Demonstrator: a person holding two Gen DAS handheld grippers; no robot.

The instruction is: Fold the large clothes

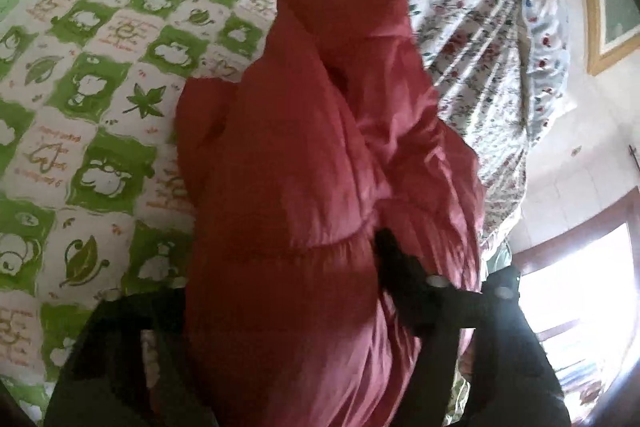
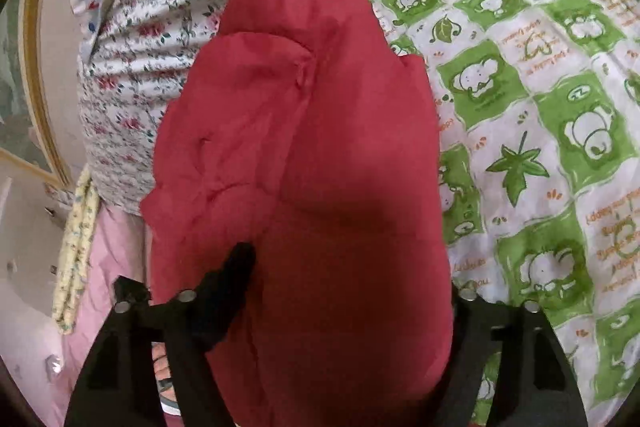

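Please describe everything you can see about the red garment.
The red garment is large and puffy, with stitched quilt lines, like a padded coat of smooth, slightly shiny cloth. It lies bunched and partly folded on the bed, over the green-and-white checked cover, and its far end reaches the floral bedding. Its near end fills the space between the fingers of both grippers: the left gripper and the right gripper each have the thick cloth between their jaws, apparently pinched.

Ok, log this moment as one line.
stage: folding | item: red padded garment on green-checked bedcover | left gripper: shut on garment | right gripper: shut on garment
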